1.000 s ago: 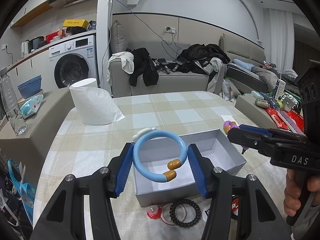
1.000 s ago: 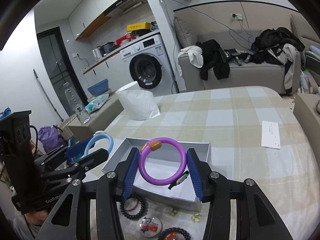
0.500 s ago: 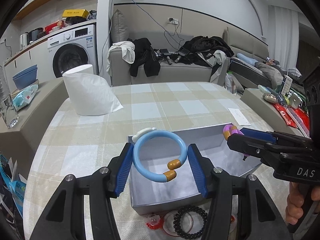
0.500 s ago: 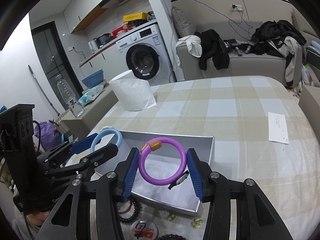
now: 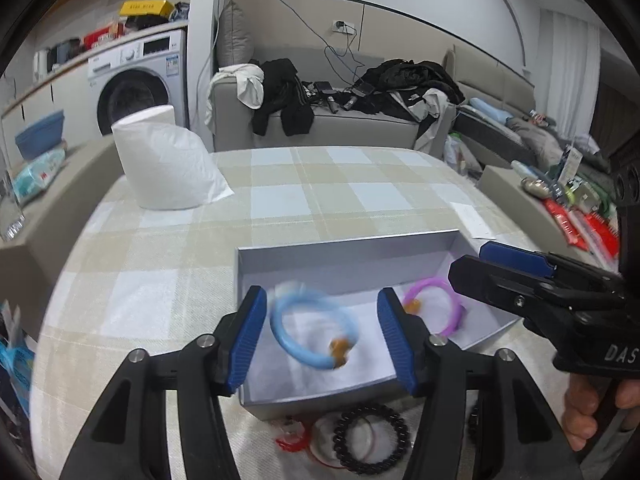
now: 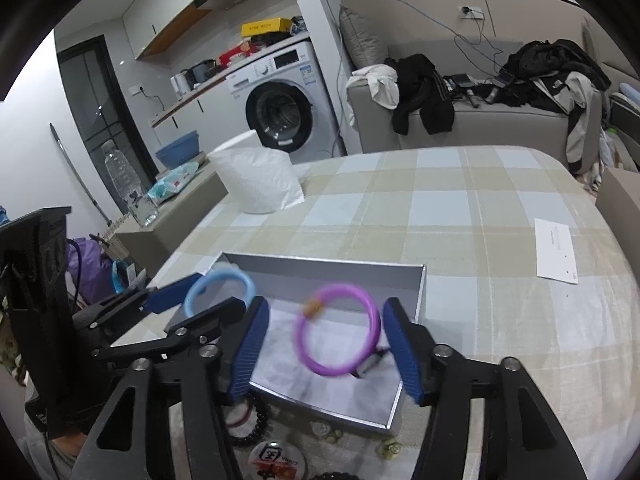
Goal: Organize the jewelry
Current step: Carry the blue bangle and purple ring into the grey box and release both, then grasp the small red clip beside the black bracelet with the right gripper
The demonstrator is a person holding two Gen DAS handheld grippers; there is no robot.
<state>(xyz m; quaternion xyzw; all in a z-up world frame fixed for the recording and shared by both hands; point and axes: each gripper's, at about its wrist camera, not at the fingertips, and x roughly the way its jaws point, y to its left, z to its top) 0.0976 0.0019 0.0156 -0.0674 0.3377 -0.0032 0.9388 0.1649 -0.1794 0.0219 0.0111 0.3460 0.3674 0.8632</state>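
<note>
Showing only right-wrist: paper slip (image 6: 556, 250) beyond box (image 6: 320, 266).

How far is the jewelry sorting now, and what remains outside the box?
Both claws are open, and nothing is in hand. The left claw has let go of the blue bracelet, which is blurred over the grey box. The right claw frames the purple bracelet, also blurred over the box. Left to do: the black bead bracelet and small red pieces lie in front of the box.
</note>
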